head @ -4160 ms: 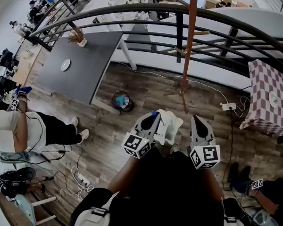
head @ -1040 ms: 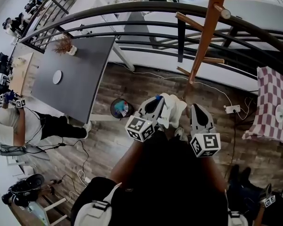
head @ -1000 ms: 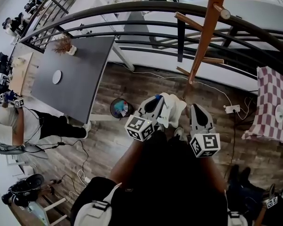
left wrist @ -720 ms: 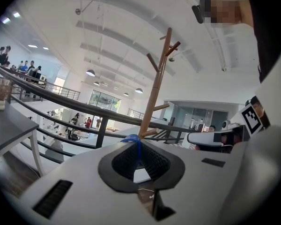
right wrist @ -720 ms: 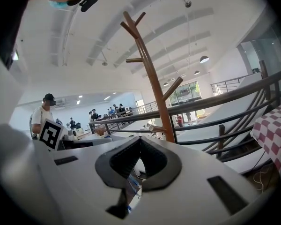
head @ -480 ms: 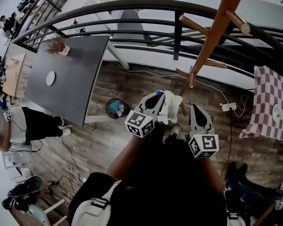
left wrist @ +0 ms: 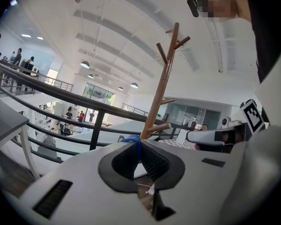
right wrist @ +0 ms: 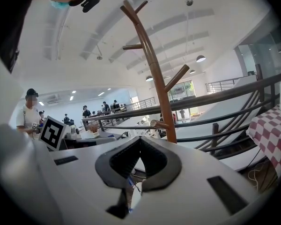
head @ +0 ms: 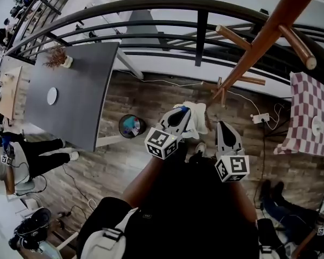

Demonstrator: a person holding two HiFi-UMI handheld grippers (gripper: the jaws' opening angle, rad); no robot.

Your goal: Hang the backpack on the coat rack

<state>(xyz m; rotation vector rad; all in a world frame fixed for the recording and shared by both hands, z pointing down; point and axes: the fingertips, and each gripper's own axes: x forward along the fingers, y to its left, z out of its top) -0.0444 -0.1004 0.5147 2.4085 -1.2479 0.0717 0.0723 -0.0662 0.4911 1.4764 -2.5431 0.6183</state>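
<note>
coat rack [head: 270, 34]: wood, reddish-brown, smooth, slight sheen.
railing [head: 201, 36]: dark metal, painted, matt.
floor [head: 151, 99]: wood planks, visible grain, worn, matt.
table [head: 75, 104]: dark grey top, smooth, matt.
tablecloth [head: 310, 115]: checked cloth.
backpack [head: 198, 120]: white cloth, soft, creased.
strap [left wrist: 135, 142]: blue, looks woven.
left gripper [head: 181, 111], right gripper [head: 225, 125]: white plastic shells, smooth, matt.
pads [right wrist: 151, 163]: black, ribbed, rubbery look.

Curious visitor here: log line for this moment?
left gripper: shut on blue loop; right gripper: shut; backpack: not hung; coat rack: ahead
</note>
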